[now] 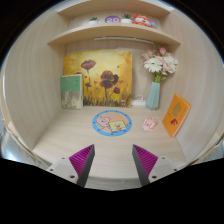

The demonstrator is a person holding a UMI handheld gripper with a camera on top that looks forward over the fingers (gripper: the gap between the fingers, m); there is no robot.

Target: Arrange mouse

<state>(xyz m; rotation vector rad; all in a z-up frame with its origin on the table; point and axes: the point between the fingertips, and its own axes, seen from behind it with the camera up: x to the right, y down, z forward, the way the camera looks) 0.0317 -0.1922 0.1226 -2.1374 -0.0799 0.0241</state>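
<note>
The tool point(113, 166) hangs released and empty above the counter point(70, 140). No mouse shows anywhere; it may lie below the fingers, out of sight. Searching forward risks knocking the vase point(153, 96) or the orange card point(176, 114). Shelf point(115, 33) items are too small to identify.

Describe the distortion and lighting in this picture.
Gripper view: strong fisheye bend, the shelf and desk edges curving; lighting soft and even, no harsh glare; the flower painting and vase read clearly; the claw stands open, holding nothing.
</note>
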